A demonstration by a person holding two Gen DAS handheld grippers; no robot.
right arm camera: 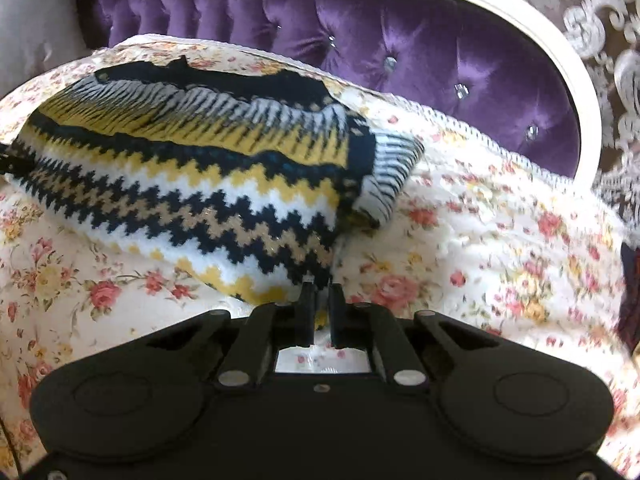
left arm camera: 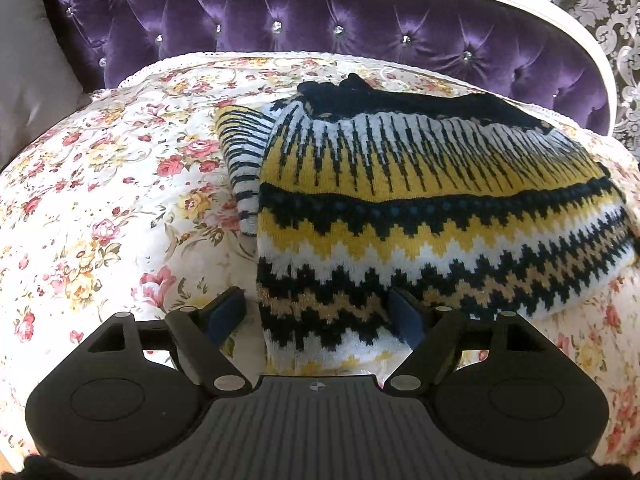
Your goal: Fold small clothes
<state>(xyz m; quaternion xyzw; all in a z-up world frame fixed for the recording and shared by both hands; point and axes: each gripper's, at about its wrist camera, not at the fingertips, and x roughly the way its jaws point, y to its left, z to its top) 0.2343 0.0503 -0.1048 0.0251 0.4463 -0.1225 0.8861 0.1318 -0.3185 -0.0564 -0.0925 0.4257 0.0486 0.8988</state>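
A knitted sweater (left arm camera: 420, 208) with yellow, white, tan and dark navy zigzag bands lies partly folded on a floral bedspread (left arm camera: 100, 200). A striped sleeve (left arm camera: 244, 152) sticks out at its left side. My left gripper (left arm camera: 316, 308) is open, its fingers straddling the sweater's near left corner. In the right wrist view the sweater (right arm camera: 192, 184) lies to the left, with a striped cuff (right arm camera: 392, 168) at its right end. My right gripper (right arm camera: 320, 300) is shut on the sweater's near right corner.
A purple tufted headboard (left arm camera: 320, 20) with a white frame (left arm camera: 520, 12) stands behind the bed. A grey pillow (left arm camera: 28, 80) lies at the far left. Patterned wallpaper (left arm camera: 592, 8) is at the back right. A dark object (right arm camera: 632, 292) sits at the right edge of the bed.
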